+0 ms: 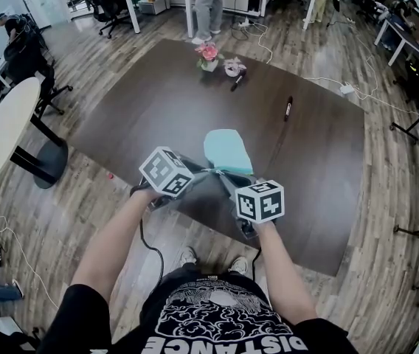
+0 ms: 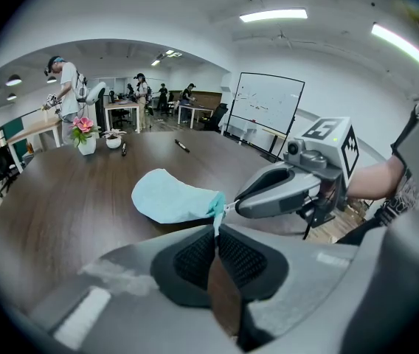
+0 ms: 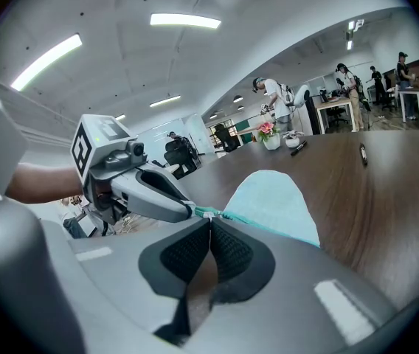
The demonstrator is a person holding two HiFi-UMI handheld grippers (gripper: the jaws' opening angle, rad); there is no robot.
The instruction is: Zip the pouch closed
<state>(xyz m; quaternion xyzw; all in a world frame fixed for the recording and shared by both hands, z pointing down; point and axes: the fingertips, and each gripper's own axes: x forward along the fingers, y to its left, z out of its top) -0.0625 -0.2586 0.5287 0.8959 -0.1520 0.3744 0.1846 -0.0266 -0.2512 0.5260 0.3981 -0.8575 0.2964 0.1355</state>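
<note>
Left tongs (image 2: 215,236), right tongs (image 3: 209,223): both clenched

Left: pinching end fabric of teal pouch (image 1: 228,151), lying on table (image 1: 158,102) near its front edge. Right: gripping zip pull (image 2: 229,208). Risk: fabric slipping from left pinch, pouch dragging along, zip stalling.

A dark brown table (image 1: 158,102) stands on a wood-plank floor (image 1: 62,205). A pale teal pouch (image 1: 226,150) lies close to the table's near edge, its rounded far end flat on the top. At the far edge stands a white pot (image 1: 209,65) of pink flowers, with a small white bowl (image 1: 233,66) just beside it. A dark pen (image 1: 237,81) lies by the bowl. A marker (image 1: 288,108) lies well apart, to the right.
</note>
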